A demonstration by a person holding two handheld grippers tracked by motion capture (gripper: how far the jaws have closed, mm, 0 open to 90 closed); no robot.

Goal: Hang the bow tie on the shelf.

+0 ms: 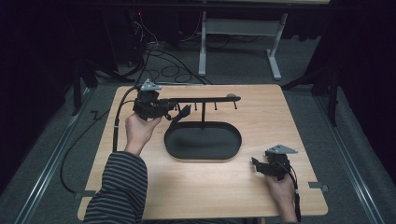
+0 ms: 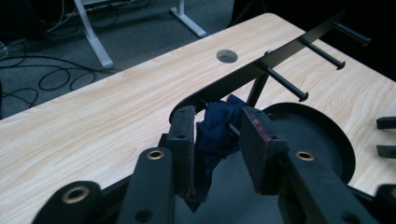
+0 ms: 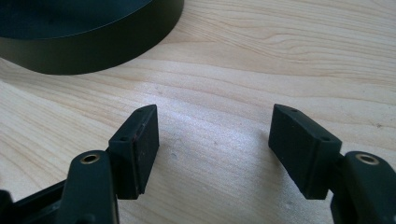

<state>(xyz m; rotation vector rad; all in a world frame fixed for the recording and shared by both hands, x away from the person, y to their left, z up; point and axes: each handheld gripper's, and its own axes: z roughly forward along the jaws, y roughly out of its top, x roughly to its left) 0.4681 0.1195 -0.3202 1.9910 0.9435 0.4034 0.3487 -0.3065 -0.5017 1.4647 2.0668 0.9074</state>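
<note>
Now | left tongs (image 2: 217, 140) parted, dark blue cloth (image 2: 215, 133) between, unpressed; right tongs (image 3: 215, 149) wide, empty

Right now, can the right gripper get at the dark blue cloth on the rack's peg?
Probably not without moving first. The right gripper rests open near the table's front right, while the dark blue cloth hangs at the rack's left end, between the left gripper's fingers, with the tray between.
</note>
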